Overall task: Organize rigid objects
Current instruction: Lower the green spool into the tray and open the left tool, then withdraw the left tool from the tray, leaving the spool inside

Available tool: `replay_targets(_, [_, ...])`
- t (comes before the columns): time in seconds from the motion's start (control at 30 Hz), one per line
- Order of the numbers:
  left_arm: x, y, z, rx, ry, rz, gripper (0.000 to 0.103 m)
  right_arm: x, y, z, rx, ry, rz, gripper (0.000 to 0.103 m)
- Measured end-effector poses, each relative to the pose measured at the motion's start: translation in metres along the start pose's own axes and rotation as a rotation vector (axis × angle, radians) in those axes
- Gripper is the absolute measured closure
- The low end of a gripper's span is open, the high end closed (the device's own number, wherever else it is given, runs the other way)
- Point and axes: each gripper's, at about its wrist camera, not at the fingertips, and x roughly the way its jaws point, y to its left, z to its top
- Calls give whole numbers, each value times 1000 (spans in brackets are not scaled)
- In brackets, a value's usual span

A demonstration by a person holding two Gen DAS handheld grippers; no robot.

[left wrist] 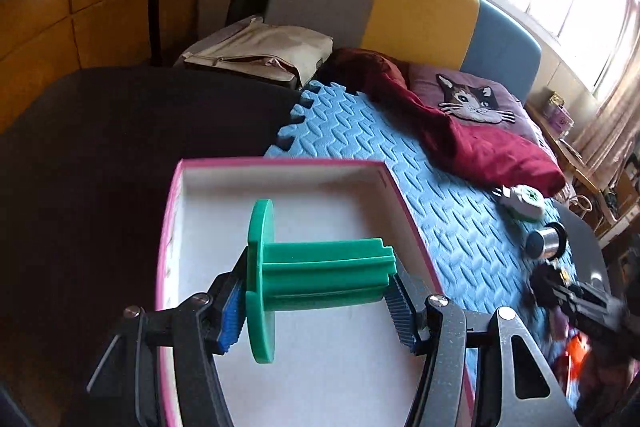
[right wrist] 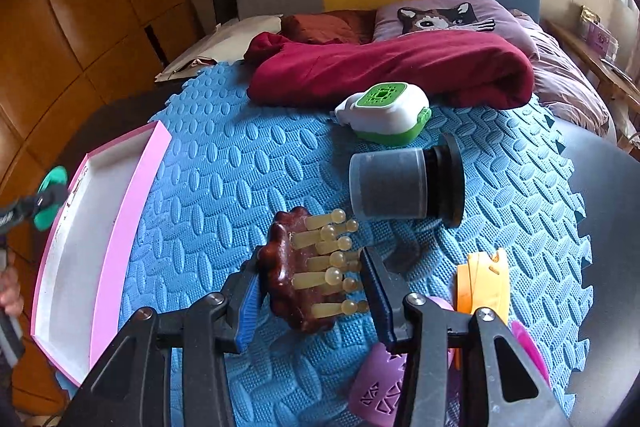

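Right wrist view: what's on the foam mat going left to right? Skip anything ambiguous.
Pink tray → brown massage comb held in the right claw → gray canister → orange piece.

- A dark round table (right wrist: pixel 612 227) is covered by a blue foam mat (right wrist: pixel 224 187) with interlocking edges.
- A pink-rimmed white tray (right wrist: pixel 132 195) is set at the mat's left edge.
- A green-and-white case (right wrist: pixel 384 111) is laid near the far edge, with a grey cylinder (right wrist: pixel 388 187) on its side just in front.
- An orange piece (right wrist: pixel 484 283) and a purple perforated piece (right wrist: pixel 376 387) are placed nearer.
- A dark red cloth (right wrist: pixel 392 71) is draped over the mat's far edge.
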Motion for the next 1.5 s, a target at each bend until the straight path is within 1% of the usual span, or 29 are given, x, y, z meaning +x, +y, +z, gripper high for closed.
replay_targets(0.13, [20, -8, 17, 4, -2, 9, 42, 0, 1, 0, -7, 1, -4, 57])
replay_targets(0.3, [51, -21, 29, 54, 0, 44, 42, 0, 2, 0, -12, -1, -9, 57])
replay_targets(0.5, [73, -19, 31, 63, 19, 53, 35, 1, 3, 0, -16, -3, -13, 57])
replay_targets(0.53, [71, -19, 30, 62, 18, 54, 31, 1, 2, 0, -16, -3, -11, 57])
replay_targets(0.57, [68, -17, 29, 59, 12, 59, 24, 1, 2, 0, -15, -3, -10, 57])
replay_targets(0.63, [59, -14, 27, 54, -9, 86, 18, 1, 2, 0, -16, -4, -10, 57])
replay_targets(0.67, [52, -11, 25, 49, -27, 103, 17, 1, 2, 0, -18, -4, -12, 57])
replay_targets(0.77, [40, -5, 22, 37, -46, 106, 16, 1, 3, 0, -21, -5, -15, 57])
replay_targets(0.87, [29, 1, 15, 7, -33, 51, 16, 2, 2, 0, -10, -9, -13, 57])
replay_targets(0.93, [19, 2, 6, -3, -43, 49, 16, 2, 2, 0, -11, -12, -13, 57])
replay_targets(1.03, [5, 1, -6, -9, -53, 64, 16, 2, 2, 0, -9, -14, -13, 57])
replay_targets(1.07, [-2, -1, -12, -2, -65, 84, 16, 2, 2, 0, -6, -16, -12, 57])
replay_targets(1.13, [-10, -3, -20, 9, -72, 96, 16, 2, 1, 0, 3, -19, -7, 57])
replay_targets(1.23, [-27, -5, -34, -2, -88, 59, 16, 2, 0, 0, 13, -20, -1, 56])
replay_targets(1.3, [-37, -8, -40, 0, -113, 66, 13, 3, 0, 0, 17, -19, -3, 56])
replay_targets(1.33, [-42, -10, -43, 7, -133, 69, 9, 3, 0, 1, 19, -19, -3, 55])
replay_targets(1.4, [-56, -16, -53, 23, -178, 76, 6, 3, -1, 1, 27, -21, -1, 55])
replay_targets(1.43, [-58, -16, -55, 27, -184, 75, 3, 3, -2, 1, 33, -21, 3, 55])
replay_targets(1.5, [-64, -22, -63, 51, -191, 75, 1, 4, -2, 1, 35, -20, 2, 53])
